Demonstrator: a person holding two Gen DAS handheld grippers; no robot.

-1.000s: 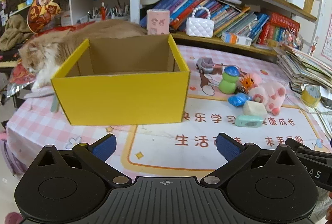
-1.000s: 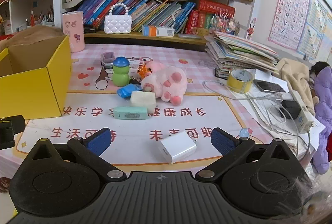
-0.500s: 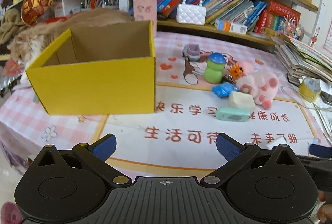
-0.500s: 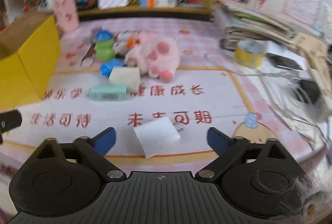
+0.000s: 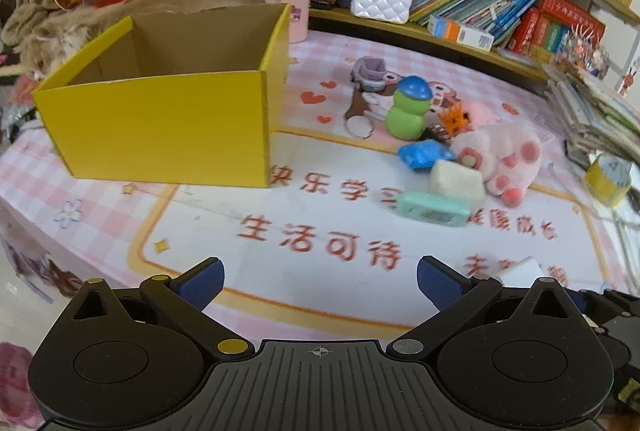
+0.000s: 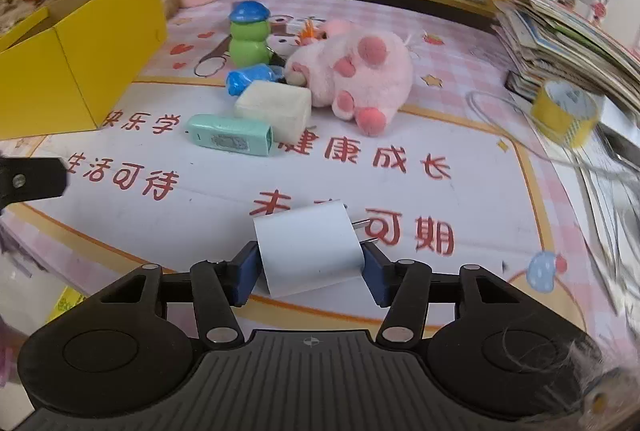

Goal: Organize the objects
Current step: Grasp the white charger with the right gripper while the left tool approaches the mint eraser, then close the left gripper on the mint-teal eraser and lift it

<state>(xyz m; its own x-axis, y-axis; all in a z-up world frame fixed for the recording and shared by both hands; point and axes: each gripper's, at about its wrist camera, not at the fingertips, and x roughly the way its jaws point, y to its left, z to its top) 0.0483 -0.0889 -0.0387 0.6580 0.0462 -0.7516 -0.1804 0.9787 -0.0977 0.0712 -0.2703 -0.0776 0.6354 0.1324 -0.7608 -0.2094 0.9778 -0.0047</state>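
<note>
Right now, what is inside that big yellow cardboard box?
The yellow cardboard box shows bare brown inner walls and nothing poking above its rim. Its front wall hides the floor, so small items lying there cannot be ruled out.

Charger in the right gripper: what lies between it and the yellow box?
Only bare printed mat separates the charger from the yellow box, seen in the right wrist view.

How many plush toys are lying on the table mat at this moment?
1. A pink plush toy lies on its side at the mat's far edge, right of the green figure and behind the cream block. Others could be hidden inside the yellow box.
</note>
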